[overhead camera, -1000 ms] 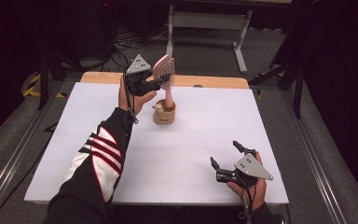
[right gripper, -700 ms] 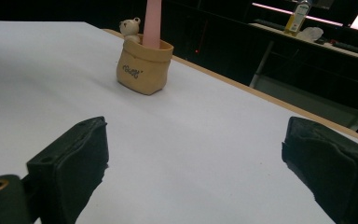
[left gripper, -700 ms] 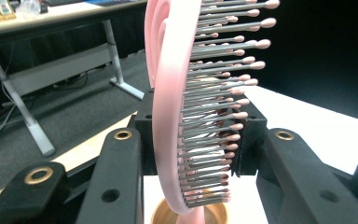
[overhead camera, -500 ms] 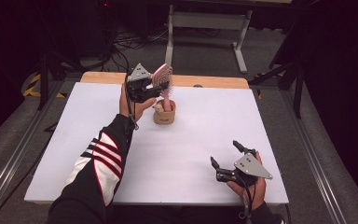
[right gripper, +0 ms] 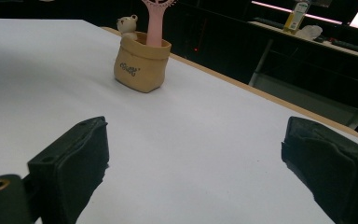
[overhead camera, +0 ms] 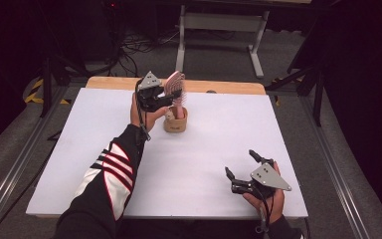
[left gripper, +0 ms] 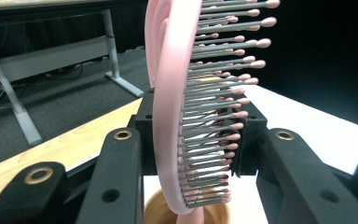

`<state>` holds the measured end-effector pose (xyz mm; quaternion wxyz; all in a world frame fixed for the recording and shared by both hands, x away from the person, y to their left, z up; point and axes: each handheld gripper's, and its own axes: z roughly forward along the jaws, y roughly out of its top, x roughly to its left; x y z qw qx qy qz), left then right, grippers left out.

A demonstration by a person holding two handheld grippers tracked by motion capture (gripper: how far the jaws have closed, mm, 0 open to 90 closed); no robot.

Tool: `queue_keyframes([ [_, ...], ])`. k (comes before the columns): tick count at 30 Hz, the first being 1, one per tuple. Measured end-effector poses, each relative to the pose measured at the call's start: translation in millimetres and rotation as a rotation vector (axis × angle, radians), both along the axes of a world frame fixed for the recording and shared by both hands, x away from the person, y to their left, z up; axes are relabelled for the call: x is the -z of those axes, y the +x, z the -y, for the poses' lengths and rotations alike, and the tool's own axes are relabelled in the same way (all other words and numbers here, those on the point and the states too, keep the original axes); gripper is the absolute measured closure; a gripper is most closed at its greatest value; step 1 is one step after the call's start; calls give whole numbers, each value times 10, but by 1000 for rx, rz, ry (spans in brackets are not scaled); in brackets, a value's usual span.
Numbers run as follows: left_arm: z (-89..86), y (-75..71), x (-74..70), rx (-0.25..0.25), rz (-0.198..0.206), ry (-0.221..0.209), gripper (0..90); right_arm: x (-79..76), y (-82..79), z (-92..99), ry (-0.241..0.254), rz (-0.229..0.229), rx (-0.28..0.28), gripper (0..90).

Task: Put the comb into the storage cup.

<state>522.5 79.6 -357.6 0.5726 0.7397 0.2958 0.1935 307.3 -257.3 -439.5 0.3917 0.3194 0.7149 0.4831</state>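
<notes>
Two claws in use | left claw (overhead camera: 166,99): clamped on pink hairbrush (overhead camera: 174,85), held upright, handle in tan holder (overhead camera: 175,122) near far edge of table (overhead camera: 69,149) | right claw (overhead camera: 242,169): jaws spread, holding nothing, low over near right corner

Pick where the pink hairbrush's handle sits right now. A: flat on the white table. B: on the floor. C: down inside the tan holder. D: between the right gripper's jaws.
C: the left gripper clamps the head of the pink hairbrush upright, and in the right gripper view its handle goes down into the tan holder.
</notes>
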Motion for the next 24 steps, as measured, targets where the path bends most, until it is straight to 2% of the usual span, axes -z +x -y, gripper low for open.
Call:
queue_keyframes([
  [4, -15, 14, 26, 2, -7, -26, 636, -5, -7, 0, 2, 4, 0, 77],
  [20, 9, -41, 83, 13, -23, -10, 634, -11, -17, -26, -8, 9, -6, 77],
  [24, 5, -29, 98, 10, -29, -18, 634, -11, -17, -23, -6, 7, -4, 77],
])
